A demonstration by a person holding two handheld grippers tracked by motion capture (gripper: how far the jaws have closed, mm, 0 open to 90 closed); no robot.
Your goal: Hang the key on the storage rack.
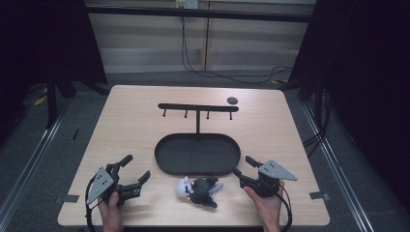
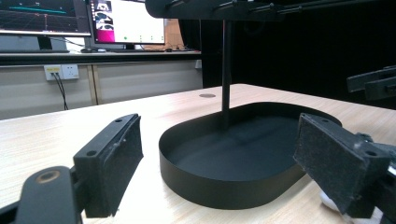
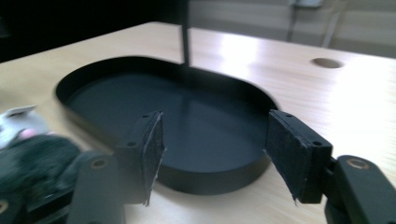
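Fingers [image 1: 145, 176] of both grippers open, empty; plush toy [image 1: 199, 190] lies on table between them, untouched.

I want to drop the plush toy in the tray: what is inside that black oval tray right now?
The black oval metal tray holds nothing loose; only the thin black post of the hook rack rises from its far edge. Its near inner wall is hidden by the rim.

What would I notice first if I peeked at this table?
Probably the small plush doll with a white head and dark body, lying at the table's near edge between the left gripper and right gripper, both open. Just behind it sits a black oval tray, with a hook rack on a post above.
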